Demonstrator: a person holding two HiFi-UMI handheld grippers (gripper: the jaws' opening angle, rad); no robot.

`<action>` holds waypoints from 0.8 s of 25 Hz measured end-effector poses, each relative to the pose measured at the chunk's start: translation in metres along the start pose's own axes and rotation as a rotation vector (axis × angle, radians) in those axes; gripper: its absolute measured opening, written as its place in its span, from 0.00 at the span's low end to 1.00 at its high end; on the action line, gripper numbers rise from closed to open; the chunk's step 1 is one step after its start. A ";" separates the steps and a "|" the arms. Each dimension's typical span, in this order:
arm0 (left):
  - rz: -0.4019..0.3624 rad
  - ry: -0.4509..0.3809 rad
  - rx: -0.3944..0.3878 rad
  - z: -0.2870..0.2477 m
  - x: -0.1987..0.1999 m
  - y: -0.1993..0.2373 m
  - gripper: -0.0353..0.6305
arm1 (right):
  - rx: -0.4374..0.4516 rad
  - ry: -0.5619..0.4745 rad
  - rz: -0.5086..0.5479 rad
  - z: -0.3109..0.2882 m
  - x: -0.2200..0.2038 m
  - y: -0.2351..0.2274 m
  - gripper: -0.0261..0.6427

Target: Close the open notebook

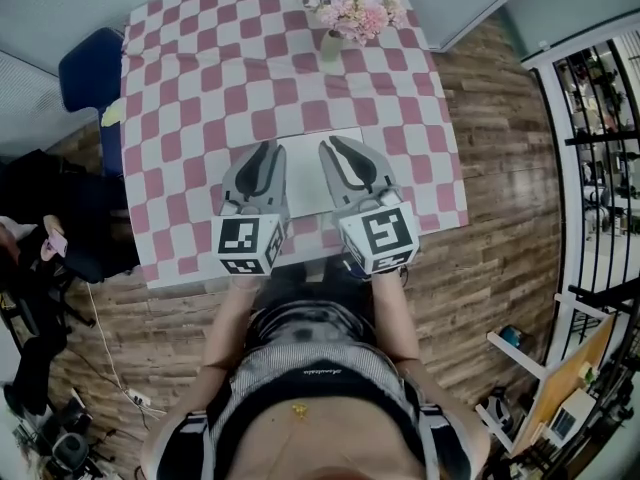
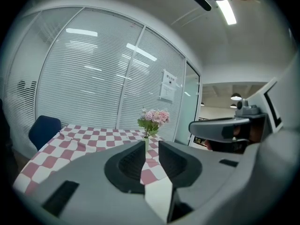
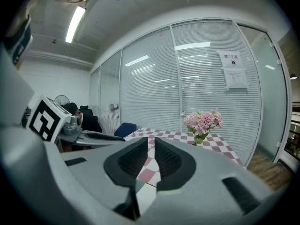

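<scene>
The notebook [image 1: 303, 176] lies open on the pink-and-white checked table [image 1: 200, 88], white pages up, near the front edge. Both grippers hover over it side by side, pointing toward the far end of the table. My left gripper [image 1: 267, 148] is over the left page and is open, with nothing between its jaws. My right gripper [image 1: 331, 144] is over the right page, its jaws a narrow gap apart and empty. In the left gripper view the left gripper [image 2: 151, 146] shows a white strip of page [image 2: 159, 191] below the gap. The right gripper view shows the same for the right gripper [image 3: 151, 144] and page [image 3: 147, 193].
A vase of pink flowers [image 1: 352, 6] stands at the far end of the table, also seen as flowers [image 2: 153, 118] and flowers [image 3: 202, 121]. A blue chair [image 1: 90, 68] sits at the far left corner. Glass walls with blinds enclose the room; wood floor lies to the right.
</scene>
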State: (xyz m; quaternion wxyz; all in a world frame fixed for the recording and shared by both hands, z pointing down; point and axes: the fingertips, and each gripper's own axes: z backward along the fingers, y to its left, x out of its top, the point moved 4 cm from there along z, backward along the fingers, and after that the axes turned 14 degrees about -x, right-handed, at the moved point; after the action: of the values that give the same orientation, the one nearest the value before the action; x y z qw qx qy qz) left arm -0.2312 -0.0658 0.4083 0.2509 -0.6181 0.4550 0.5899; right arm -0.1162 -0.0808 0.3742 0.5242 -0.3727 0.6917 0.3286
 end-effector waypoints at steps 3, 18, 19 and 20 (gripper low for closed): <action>0.022 0.013 0.010 0.001 -0.010 0.007 0.18 | -0.003 0.011 -0.008 0.000 -0.004 0.001 0.11; 0.088 0.112 0.059 0.007 -0.064 0.034 0.18 | 0.011 0.057 -0.004 0.001 -0.019 0.006 0.11; 0.088 0.121 0.066 0.008 -0.068 0.037 0.18 | 0.010 0.060 -0.004 0.001 -0.020 0.007 0.11; 0.089 0.131 0.073 0.010 -0.072 0.039 0.18 | 0.010 0.063 -0.004 0.001 -0.021 0.008 0.11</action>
State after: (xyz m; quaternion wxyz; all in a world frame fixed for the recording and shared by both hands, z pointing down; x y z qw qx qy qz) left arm -0.2621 -0.0563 0.4841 0.2164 -0.6247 0.5187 0.5421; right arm -0.1194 -0.0724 0.3951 0.5044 -0.3817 0.7088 0.3123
